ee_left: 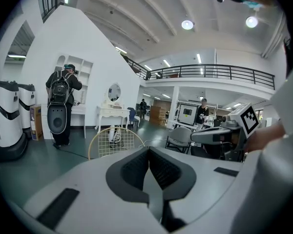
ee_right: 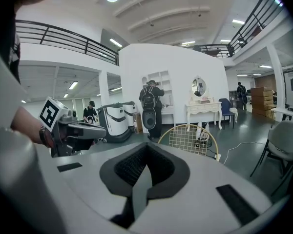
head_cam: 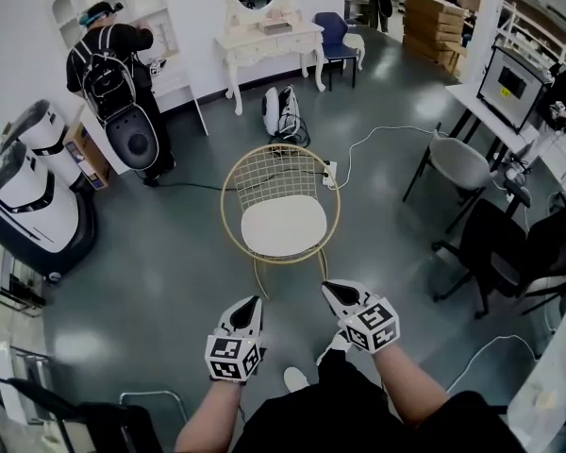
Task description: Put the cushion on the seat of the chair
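Cushion [head_cam: 284,226] lies flat on the seat of the chair [head_cam: 281,170]. The white pad fills the seat inside the gold wire frame and sits square to it, as far as the head view shows. Task looks done; at most a check that the pad is centred is left.

Left gripper [head_cam: 249,304] and right gripper [head_cam: 333,292] hover side by side in front of the chair, clear of it, tips toward it. Both have their jaws pressed together with nothing between them.

Head view only: the cushion itself and the seat under it.

Gripper views: only the chair's wire back rises above the jaws. The seat and cushion are hidden behind the gripper bodies. These views add the balcony railing [ee_left: 219,72] and the ceiling lights, which the head view misses. Each also catches the other gripper at its edge.
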Available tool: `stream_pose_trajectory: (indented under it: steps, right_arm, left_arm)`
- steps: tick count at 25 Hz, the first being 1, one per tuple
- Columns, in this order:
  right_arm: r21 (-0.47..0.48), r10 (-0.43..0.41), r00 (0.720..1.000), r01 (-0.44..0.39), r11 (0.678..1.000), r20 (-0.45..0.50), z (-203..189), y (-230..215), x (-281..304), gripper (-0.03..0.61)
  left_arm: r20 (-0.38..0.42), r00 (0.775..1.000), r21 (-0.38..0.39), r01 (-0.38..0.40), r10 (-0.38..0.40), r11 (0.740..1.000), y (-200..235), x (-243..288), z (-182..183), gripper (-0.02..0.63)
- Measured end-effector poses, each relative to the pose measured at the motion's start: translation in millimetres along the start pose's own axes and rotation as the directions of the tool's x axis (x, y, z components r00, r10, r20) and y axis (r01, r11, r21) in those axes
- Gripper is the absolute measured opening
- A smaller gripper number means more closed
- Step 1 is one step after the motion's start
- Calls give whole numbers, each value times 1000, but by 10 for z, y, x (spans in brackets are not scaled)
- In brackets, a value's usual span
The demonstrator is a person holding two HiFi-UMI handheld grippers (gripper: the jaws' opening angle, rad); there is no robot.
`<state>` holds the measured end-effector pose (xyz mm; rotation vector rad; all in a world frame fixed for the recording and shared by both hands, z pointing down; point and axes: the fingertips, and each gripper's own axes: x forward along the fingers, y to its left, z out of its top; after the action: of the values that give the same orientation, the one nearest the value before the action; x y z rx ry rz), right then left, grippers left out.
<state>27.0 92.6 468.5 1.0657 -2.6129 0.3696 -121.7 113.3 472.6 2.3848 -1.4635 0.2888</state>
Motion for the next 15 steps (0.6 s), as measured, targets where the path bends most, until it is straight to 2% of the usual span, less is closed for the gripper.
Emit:
stream_pose_trajectory:
  steps: [15]
  right_arm:
    - [2, 9, 1000, -9, 1000, 3, -39, 20, -14, 12]
  left_arm:
    - [-2, 1000, 5, 7, -7, 1000, -65, 50, -12, 17]
